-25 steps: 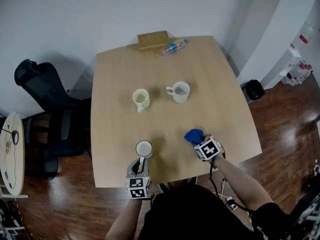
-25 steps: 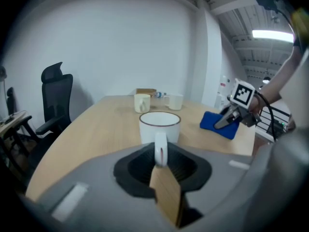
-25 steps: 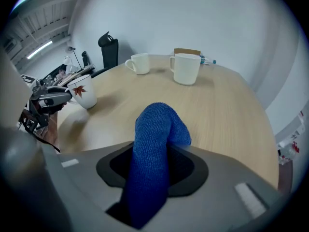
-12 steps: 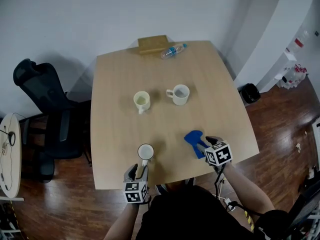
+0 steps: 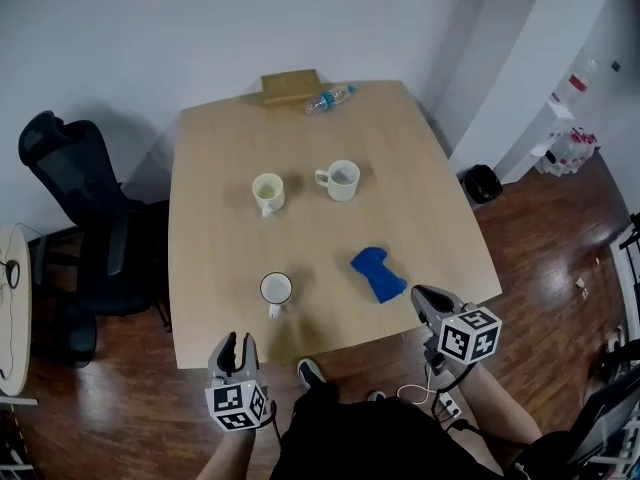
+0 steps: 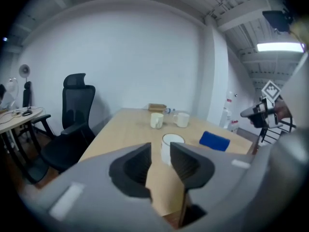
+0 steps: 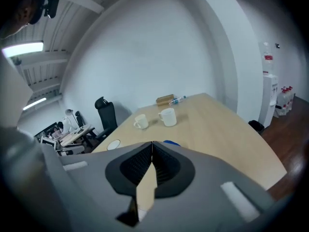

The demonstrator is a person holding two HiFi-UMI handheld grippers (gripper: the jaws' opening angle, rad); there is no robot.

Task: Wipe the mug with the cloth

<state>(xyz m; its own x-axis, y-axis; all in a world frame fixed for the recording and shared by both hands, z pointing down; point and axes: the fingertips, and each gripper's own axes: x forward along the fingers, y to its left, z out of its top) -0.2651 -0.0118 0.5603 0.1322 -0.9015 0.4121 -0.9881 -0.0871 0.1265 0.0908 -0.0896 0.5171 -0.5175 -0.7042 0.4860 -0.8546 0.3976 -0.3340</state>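
left gripper: off the near table edge, jaws apart, nothing between them
right gripper: off the near right corner of the table, jaws pressed together, holding nothing
mug: upright on the table, near the front edge, handle towards the person; seen through the left jaw gap in the left gripper view
cloth: blue, bunched, lying on the table to the right of the mug and apart from it; near the right gripper, not touching it
between grippers and targets: only bare tabletop and the table edge
other mugs: cream mug and white mug side by side mid-table, well beyond the near mug
far edge: wooden box with a plastic bottle lying on its side just beside it
around the table: black office chair on the left, dark bin on the floor on the right
mug contents: near mug interior plain white; cream mug interior yellowish, cannot tell whether that is liquid; white mug interior pale
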